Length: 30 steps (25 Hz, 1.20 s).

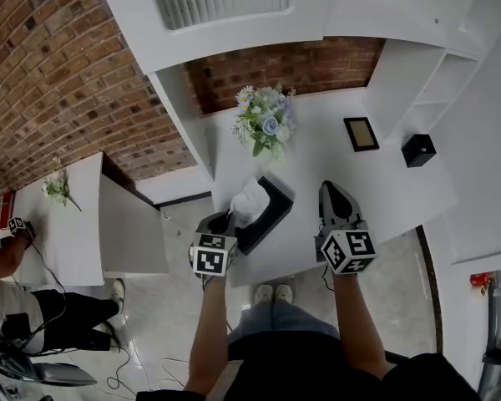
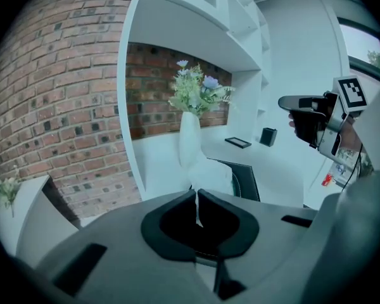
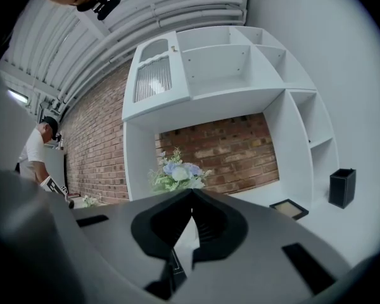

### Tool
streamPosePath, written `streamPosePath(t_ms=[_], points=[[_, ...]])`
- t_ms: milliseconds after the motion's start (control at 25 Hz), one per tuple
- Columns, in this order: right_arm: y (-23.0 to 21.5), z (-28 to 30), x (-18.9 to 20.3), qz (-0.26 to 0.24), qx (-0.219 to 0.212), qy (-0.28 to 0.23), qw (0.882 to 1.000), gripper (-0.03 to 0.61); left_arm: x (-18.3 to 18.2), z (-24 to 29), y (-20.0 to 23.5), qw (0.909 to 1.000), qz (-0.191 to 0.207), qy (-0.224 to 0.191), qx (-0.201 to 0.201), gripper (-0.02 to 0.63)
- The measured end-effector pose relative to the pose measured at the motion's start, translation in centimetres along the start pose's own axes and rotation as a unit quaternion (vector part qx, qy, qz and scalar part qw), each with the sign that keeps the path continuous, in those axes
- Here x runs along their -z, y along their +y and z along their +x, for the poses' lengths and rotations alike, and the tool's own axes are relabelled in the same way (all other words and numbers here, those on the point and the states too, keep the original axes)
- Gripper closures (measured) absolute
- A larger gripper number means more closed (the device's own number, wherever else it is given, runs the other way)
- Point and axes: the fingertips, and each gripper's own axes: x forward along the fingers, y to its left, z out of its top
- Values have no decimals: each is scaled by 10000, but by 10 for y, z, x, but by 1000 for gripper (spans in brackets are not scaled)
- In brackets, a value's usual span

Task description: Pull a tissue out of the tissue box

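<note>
A black tissue box (image 1: 273,205) lies on the white desk (image 1: 384,190), with a white tissue (image 1: 249,200) standing up out of its slot. My left gripper (image 1: 228,216) is at the near left edge of the tissue, its jaws closed with a thin fold of the tissue pinched between them. In the left gripper view the tissue (image 2: 216,173) rises just beyond the left gripper (image 2: 197,199), and the box (image 2: 246,181) shows behind it. My right gripper (image 1: 330,187) hovers to the right of the box, shut and holding nothing; in its own view the right gripper (image 3: 191,196) has its tips together.
A white vase of pale flowers (image 1: 265,124) stands behind the box. A small picture frame (image 1: 361,134) and a black cube holder (image 1: 418,149) lie at the back right. White shelving rises over the desk. A person (image 1: 8,249) sits by a low white cabinet (image 1: 75,224) at the left.
</note>
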Motion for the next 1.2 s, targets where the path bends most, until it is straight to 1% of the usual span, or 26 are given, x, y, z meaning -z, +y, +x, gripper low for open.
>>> streamPosePath(t_ms=[160,480,1200], points=[[0,-1,1,14,-9,29,10000,580,-8,-4,-3,9996,73,-264,60,601],[1,-3,2,40,-3,50,10000,580,-29,-16,-3,9966,295,-775,-32,601],[7,-3,-2,29,-76,40,10000,580,-86,-51,-3,9859,459,-1607,-123,601]])
